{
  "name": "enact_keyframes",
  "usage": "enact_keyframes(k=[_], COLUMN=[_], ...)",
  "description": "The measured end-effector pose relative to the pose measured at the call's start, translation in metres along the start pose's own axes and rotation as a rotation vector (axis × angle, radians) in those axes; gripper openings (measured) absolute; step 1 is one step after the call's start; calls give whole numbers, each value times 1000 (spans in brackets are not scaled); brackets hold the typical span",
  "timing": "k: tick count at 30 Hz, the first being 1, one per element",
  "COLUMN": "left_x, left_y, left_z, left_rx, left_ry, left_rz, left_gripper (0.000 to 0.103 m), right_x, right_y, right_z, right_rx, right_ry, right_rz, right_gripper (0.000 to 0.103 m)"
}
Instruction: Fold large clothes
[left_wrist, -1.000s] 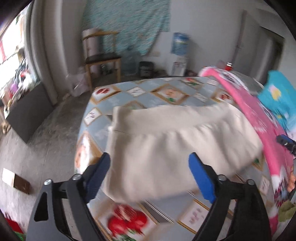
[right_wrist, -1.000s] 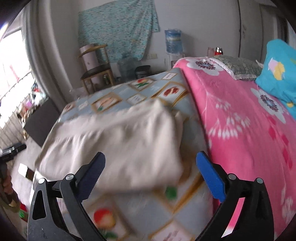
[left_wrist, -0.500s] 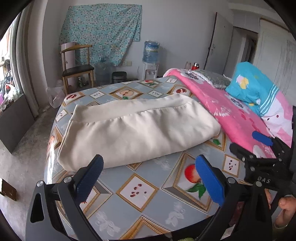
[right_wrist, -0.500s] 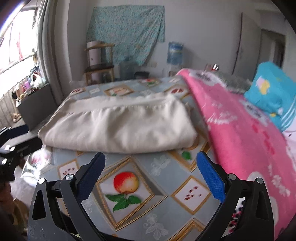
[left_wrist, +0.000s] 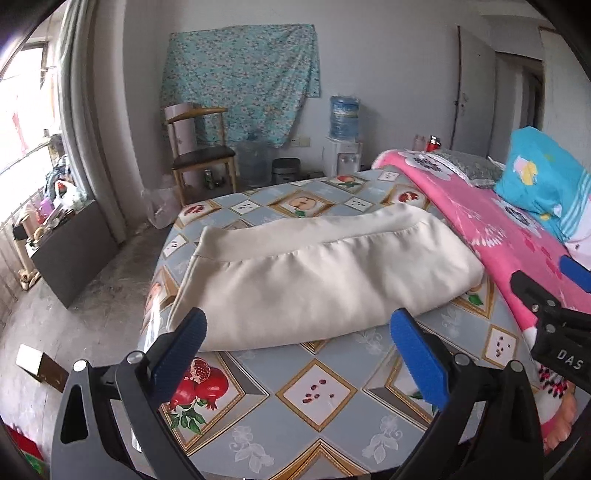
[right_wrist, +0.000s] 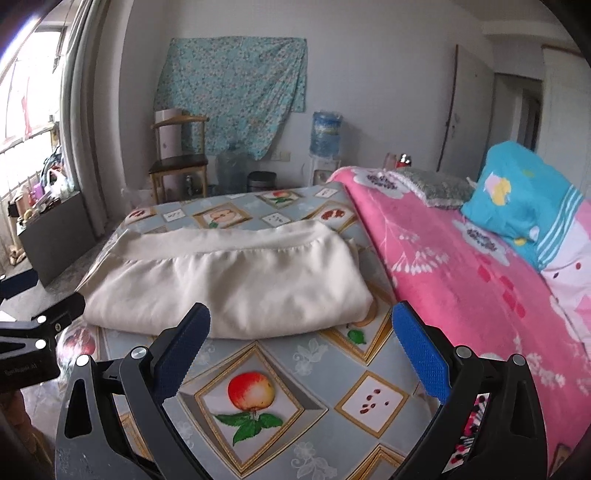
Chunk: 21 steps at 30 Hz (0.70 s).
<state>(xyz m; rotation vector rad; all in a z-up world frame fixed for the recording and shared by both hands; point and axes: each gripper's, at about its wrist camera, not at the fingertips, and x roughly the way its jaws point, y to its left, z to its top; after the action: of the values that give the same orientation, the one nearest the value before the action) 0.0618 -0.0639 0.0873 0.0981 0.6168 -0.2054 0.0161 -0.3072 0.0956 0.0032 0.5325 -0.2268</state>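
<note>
left tongs (left_wrist: 295, 332) | right tongs (right_wrist: 301, 330) | both withdrawn from garment (left_wrist: 325, 280)

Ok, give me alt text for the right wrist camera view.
A folded cream garment lies on a fruit-patterned tablecloth, beside a pink blanket. The open right gripper sits short of it, empty.

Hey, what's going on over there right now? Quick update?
Left gripper and right gripper open, empty. Cream fabric garment lies folded on fruit-print tablecloth. Nothing blocking.
</note>
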Motion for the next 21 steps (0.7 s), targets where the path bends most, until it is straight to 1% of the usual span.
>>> enact_keyframes(k=[2,4,7,9,14,18,21], left_x=[1,4,16,24,45,56,61], left_y=[0,0,-3,-4,3,8,11], left_z=[1,3,4,3,-1,-5,-7], left_rx=[-11,-11,5,3,-77,-96,-106], left_ry=[-12,2,64,89,193,241,269], left_rz=[40,51,62,76,78,112,118], left_gripper=[98,98,98,98,98,98,98], right_x=[2,6,18,24,45,55,60], right_y=[-1,-3,-7,-9,-9,-7,-4], right_z=[0,0,-2,-6,-17,-22,-24], right_rx=[10,22,43,57,54,62,60], right_ry=[5,15,68,99,198,246,270], right_rz=[-25,-47,-26,-27,-8,17,31], right_gripper=[96,96,96,96,96,96,96])
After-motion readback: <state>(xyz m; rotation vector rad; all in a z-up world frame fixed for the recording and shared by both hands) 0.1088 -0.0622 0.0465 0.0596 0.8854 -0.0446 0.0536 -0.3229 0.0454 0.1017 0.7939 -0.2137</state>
